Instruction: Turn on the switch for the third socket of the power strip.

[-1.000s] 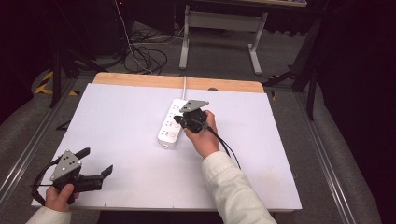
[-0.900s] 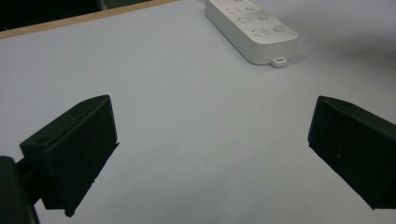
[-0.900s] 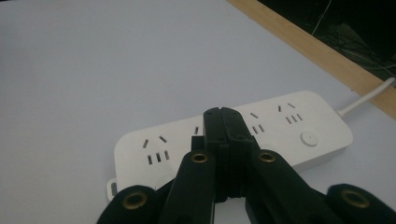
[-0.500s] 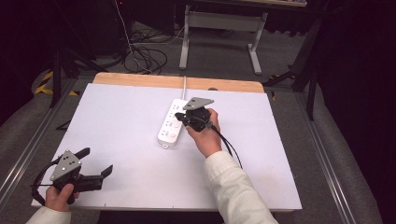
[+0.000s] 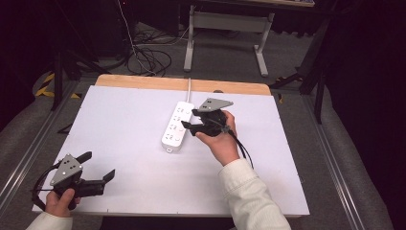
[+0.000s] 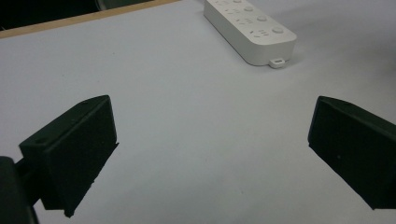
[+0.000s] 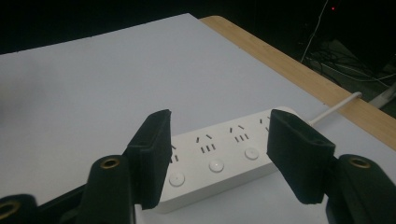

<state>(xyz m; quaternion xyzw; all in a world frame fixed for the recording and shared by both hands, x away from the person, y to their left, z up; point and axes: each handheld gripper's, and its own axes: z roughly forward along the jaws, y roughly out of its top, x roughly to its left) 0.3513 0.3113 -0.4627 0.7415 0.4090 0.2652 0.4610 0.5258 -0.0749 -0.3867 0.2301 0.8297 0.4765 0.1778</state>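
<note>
Nothing here can be read. The white power strip [image 7: 219, 158], low in the middle of the right gripper view, carries bare socket slots and round buttons, with no lettering, brand or number, and the white surface [image 5: 119, 129] is unmarked too.

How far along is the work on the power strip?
Done: little to see; the power strip lies flat on the table, sockets empty. In hand: the right claw hovers over it, jaws just opened, nothing between them. Left: any grip; the left claw sits open, apart.
</note>
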